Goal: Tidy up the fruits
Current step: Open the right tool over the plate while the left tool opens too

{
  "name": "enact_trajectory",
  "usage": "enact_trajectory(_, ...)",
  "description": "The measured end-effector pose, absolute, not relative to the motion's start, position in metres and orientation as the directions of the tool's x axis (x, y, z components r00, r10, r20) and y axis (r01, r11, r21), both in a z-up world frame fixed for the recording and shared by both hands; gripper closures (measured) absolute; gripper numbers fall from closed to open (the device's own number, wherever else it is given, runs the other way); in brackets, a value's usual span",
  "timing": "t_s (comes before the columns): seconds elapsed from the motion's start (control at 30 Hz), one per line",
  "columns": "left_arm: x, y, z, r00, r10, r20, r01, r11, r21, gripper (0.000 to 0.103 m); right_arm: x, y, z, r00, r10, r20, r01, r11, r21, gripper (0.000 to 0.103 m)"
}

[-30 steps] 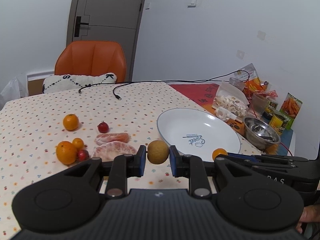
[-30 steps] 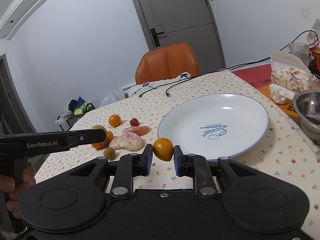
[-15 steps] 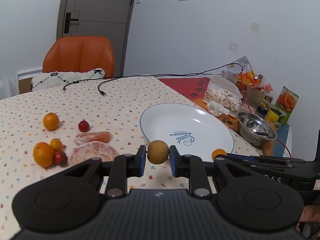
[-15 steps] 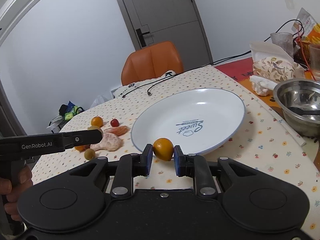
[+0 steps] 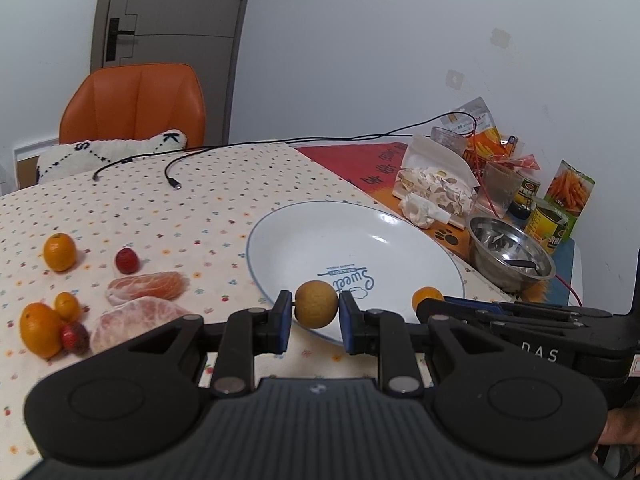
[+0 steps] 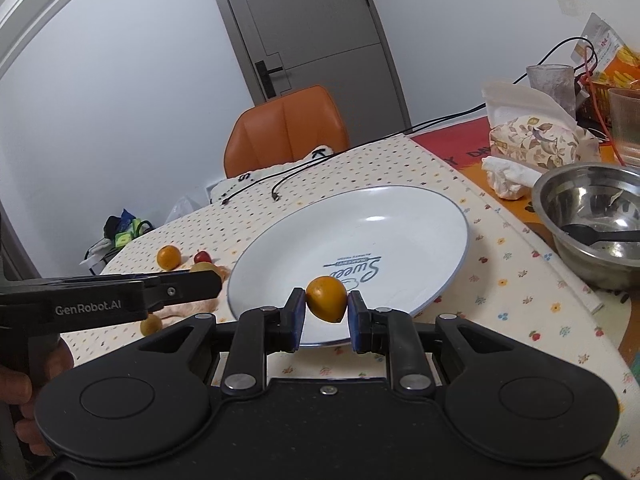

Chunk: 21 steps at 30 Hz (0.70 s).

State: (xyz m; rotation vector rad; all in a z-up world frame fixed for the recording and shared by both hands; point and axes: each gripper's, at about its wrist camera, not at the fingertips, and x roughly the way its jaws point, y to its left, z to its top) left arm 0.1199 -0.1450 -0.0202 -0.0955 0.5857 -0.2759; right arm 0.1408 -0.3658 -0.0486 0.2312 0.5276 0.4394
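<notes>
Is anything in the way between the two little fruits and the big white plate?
Nothing visible is. The left gripper holds the brown fruit and the right gripper holds the orange fruit, both by the near rim of the bare plate.

A round tan-brown fruit point(image 5: 316, 309) sits between blue pads on black fingers point(image 5: 283, 322); a small orange fruit point(image 6: 326, 304) likewise; the wide white plate point(image 5: 308, 236) has a thin blue rim and blue lettering; the cream tablecloth point(image 5: 192, 216) carries small multicoloured dots; far left stands an orange chair point(image 5: 136, 106); at right, a red mat point(image 5: 356, 160) and a silver steel bowl point(image 5: 510, 258); pale pink peeled citrus segments point(image 5: 148, 286) lie left.
</notes>
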Motion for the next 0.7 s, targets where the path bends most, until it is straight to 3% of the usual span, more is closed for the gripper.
enact_trajectory(0.4, 0.134, -0.163, -0.02, 0.787, -0.304, -0.537, 0.262, 0.953, -0.155, 0.08, 0.138, -0.377, -0.044, 0.802, 0.428, -0.416, -0.312, 0.895, 0.318, 0.08)
enact_trajectory(0.57, 0.13, -0.161, -0.018, 0.799, -0.28, -0.533, 0.241, 0.96, -0.143, 0.075, 0.134, -0.378, -0.043, 0.805, 0.425, -0.413, -0.309, 0.896, 0.32, 0.076)
enact_trajectory(0.7, 0.126, -0.154, -0.019, 0.793, -0.273, -0.544, 0.222, 0.962, -0.16, 0.073, 0.132, -0.377, -0.043, 0.806, 0.421, -0.416, -0.301, 0.896, 0.325, 0.064)
